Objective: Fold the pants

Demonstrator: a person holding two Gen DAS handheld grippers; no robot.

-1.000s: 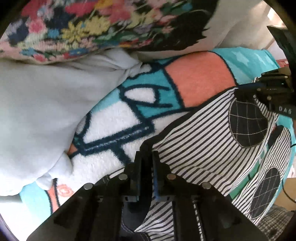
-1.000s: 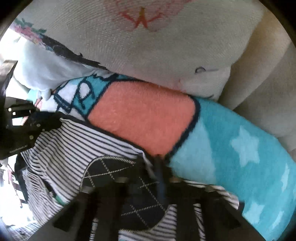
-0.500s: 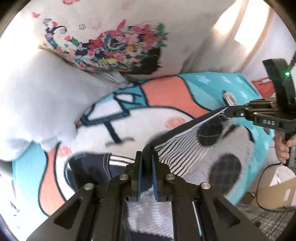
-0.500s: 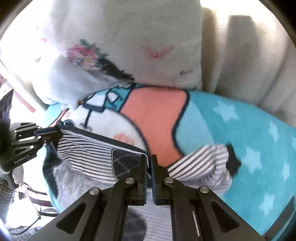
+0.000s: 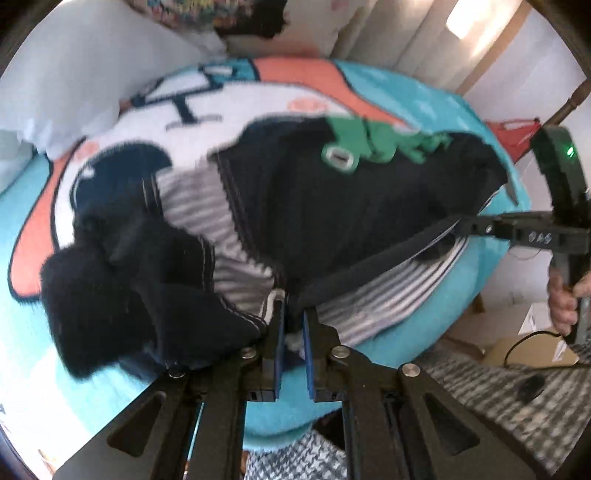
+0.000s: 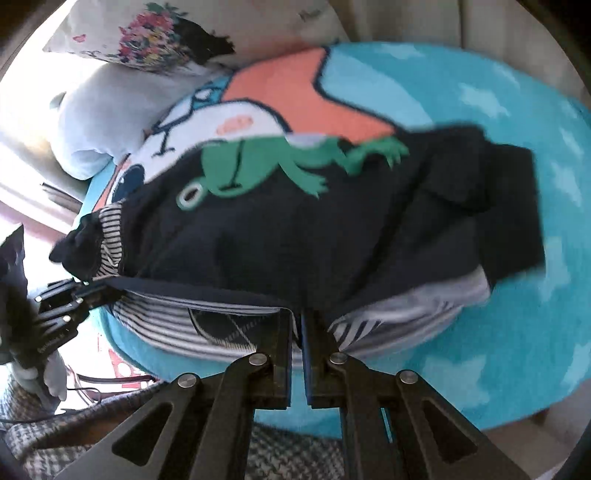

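The pants [image 5: 332,221] are dark navy with a green frog print [image 6: 258,162] and a black-and-white striped inside. They lie folded over on a cartoon blanket [image 5: 221,96], also in the right wrist view [image 6: 332,236]. My left gripper [image 5: 291,314] is shut on the dark waistband edge at the near side. My right gripper [image 6: 297,317] is shut on the same edge further along. The edge runs taut between them. Each gripper shows in the other's view: the right gripper [image 5: 480,227] and the left gripper [image 6: 85,291].
The turquoise blanket [image 6: 498,314] covers a bed or couch. A floral pillow [image 6: 147,33] and a pale grey pillow [image 6: 99,122] lie at the far side. A checked rug [image 5: 498,398] and a cardboard box [image 5: 532,350] are on the floor below.
Both grippers have pulled back and toward the near edge, bringing the held edge over. The pants have flipped, so the dark frog side now faces up instead of the striped side.
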